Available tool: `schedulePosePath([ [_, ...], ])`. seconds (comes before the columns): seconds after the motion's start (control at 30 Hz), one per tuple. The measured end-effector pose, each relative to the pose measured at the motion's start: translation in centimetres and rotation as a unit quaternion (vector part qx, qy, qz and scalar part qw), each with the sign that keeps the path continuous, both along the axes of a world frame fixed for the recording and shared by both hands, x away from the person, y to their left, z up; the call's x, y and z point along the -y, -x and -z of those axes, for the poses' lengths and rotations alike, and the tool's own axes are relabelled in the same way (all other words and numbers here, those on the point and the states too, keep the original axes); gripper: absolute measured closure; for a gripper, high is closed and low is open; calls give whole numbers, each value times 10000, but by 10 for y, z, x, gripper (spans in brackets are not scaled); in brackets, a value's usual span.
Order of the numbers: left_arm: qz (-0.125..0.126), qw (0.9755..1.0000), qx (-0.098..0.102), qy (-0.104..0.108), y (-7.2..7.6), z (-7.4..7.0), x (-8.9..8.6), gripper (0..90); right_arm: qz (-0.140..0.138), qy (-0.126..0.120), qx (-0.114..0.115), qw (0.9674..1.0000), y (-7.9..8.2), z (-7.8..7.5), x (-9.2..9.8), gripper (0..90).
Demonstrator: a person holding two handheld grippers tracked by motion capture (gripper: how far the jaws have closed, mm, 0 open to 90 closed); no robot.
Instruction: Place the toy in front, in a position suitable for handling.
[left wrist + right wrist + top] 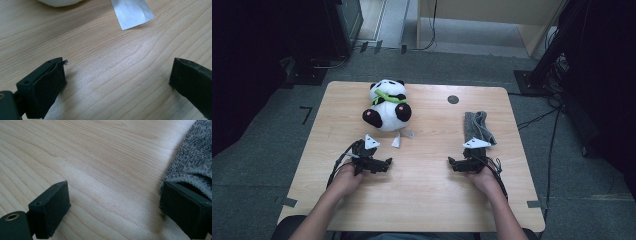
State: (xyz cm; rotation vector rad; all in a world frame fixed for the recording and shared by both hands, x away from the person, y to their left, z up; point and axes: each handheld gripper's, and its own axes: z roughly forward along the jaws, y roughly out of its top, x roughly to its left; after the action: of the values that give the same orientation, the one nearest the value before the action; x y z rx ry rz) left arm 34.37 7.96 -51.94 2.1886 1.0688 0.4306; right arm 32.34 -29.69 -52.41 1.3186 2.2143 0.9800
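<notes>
Both forearms come in from the near edge of the table (422, 200), each hand wrapped around a gripper that rests low on the wood.

From the left gripper (373, 160) outward: in the left gripper view its two black jaws stand wide apart with nothing but bare wood grain between them — no pad presses on anything. The left pad (50, 85) shows a small frayed bit at its upper corner. Just beyond the jaws lies a white tag (131, 12), flat on the table, and past it the white underside of the panda (58, 2) sits at the top edge of that view. In the high view the panda (387, 106) lies on its back toward the far left of the table, a green band across its neck, near the left gripper but apart from it.

The right gripper (469, 157) also holds its jaws spread, bare wood between them. In the right gripper view the grey towel (192, 167) lies at the right, its hemmed edge just behind the right-hand jaw — whether they touch I cannot tell. In the high view the towel (477, 127) is a folded strip running away from that gripper toward the far edge. A small dark round spot (453, 99) marks the far part of the table between panda and towel.
</notes>
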Motion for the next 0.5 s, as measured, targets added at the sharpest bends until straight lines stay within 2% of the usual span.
schedulePosePath([
  [0.5, 13, 10000, -1, 4, 0, 0, 0, 1, 106, 12, 6, 9999, 2, 0, 0, 88],
])
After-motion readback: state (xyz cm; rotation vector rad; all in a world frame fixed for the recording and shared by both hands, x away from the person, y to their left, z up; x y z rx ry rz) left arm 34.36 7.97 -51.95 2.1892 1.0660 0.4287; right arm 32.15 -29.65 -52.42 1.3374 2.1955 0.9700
